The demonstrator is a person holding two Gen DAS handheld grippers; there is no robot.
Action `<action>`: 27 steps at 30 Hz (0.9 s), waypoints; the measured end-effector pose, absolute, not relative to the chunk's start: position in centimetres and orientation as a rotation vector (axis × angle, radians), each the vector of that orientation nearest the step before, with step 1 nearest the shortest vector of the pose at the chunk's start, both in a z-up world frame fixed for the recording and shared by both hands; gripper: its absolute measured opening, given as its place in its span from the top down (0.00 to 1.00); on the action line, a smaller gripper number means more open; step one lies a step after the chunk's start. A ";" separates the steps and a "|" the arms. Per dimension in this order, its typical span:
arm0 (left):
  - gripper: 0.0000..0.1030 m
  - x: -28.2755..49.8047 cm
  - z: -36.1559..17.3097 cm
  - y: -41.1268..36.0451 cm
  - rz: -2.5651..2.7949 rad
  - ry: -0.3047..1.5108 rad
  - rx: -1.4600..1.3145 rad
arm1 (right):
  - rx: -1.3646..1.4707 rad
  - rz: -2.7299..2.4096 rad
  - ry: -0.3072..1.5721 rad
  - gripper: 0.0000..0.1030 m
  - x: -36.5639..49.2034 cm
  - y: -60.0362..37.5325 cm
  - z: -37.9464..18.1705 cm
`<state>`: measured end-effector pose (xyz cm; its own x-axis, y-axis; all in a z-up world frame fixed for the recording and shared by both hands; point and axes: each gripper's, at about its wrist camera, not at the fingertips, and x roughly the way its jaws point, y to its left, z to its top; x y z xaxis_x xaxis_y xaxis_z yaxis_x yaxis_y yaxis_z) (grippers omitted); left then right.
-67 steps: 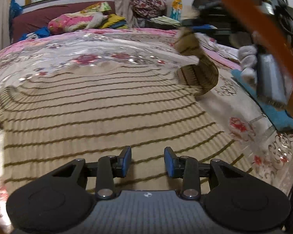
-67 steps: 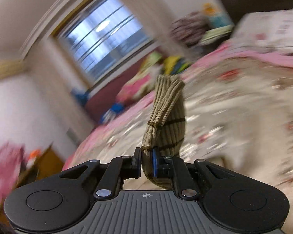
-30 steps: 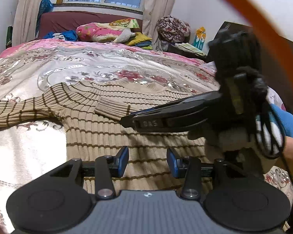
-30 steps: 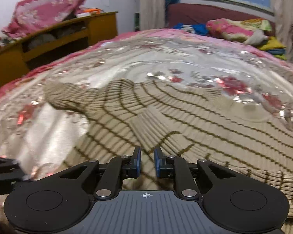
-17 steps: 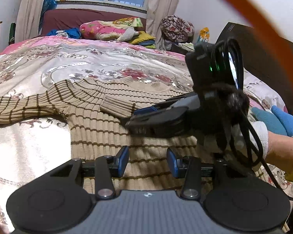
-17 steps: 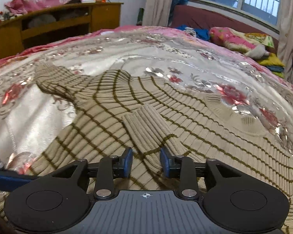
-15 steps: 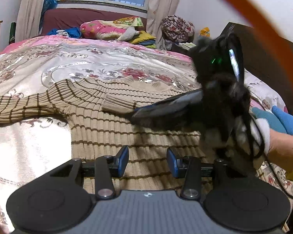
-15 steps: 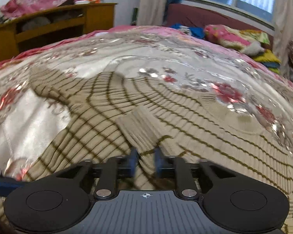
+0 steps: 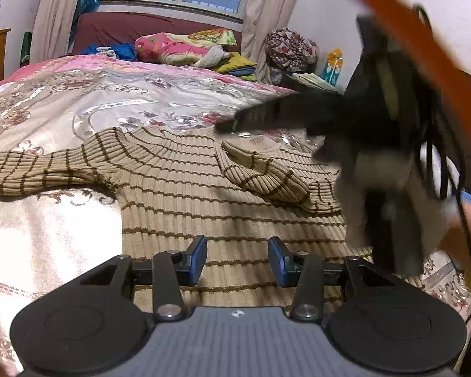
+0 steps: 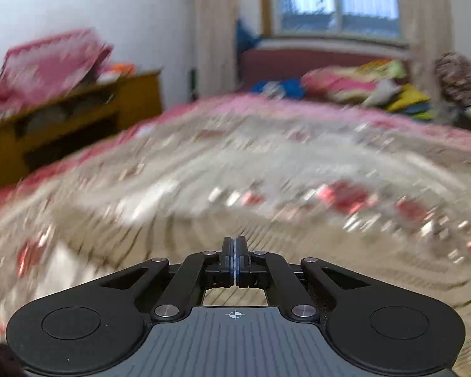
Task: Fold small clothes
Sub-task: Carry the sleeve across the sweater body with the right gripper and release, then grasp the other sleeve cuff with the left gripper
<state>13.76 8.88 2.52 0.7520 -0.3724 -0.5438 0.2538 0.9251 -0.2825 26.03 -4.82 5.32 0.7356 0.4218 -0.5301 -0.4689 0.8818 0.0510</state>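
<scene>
Right gripper (image 10: 235, 262) pinched fully together, nothing held. Left gripper (image 9: 237, 260) partly spread, empty, above hem. Beige ribbed knit sweater with brown stripes (image 9: 185, 188) flat on floral bedspread (image 9: 47, 119); one sleeve (image 9: 263, 176) across chest. Soft, limp, stretchy, likely sags; grasp cuff or hem edge.

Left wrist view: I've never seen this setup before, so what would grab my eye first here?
The tan striped sweater spread flat on the floral bedspread fills the middle, one sleeve folded across its chest and the other stretched out left. Above its right side hangs the blurred black right gripper, jaws shut and empty. At the bottom edge, the left gripper hovers open over the sweater's hem.
</scene>
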 end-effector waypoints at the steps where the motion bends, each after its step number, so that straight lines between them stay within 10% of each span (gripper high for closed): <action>1: 0.54 13.7 2.6 9.0 -0.343 0.631 -0.200 | -0.085 0.489 0.565 0.99 25.9 -4.9 4.9; 10: 0.53 14.2 2.0 9.1 -0.345 0.652 -0.207 | -0.044 0.348 0.654 0.58 28.5 -10.1 4.7; 14: 0.53 14.1 2.1 8.9 -0.343 0.644 -0.191 | -0.058 0.329 0.746 0.65 30.0 -9.2 2.5; 16: 0.53 14.1 2.1 8.8 -0.342 0.642 -0.185 | -0.020 0.305 0.777 0.94 30.2 -9.6 2.2; 27: 0.53 13.9 2.3 9.1 -0.342 0.630 -0.196 | 0.146 0.142 0.424 0.93 26.2 -14.0 10.8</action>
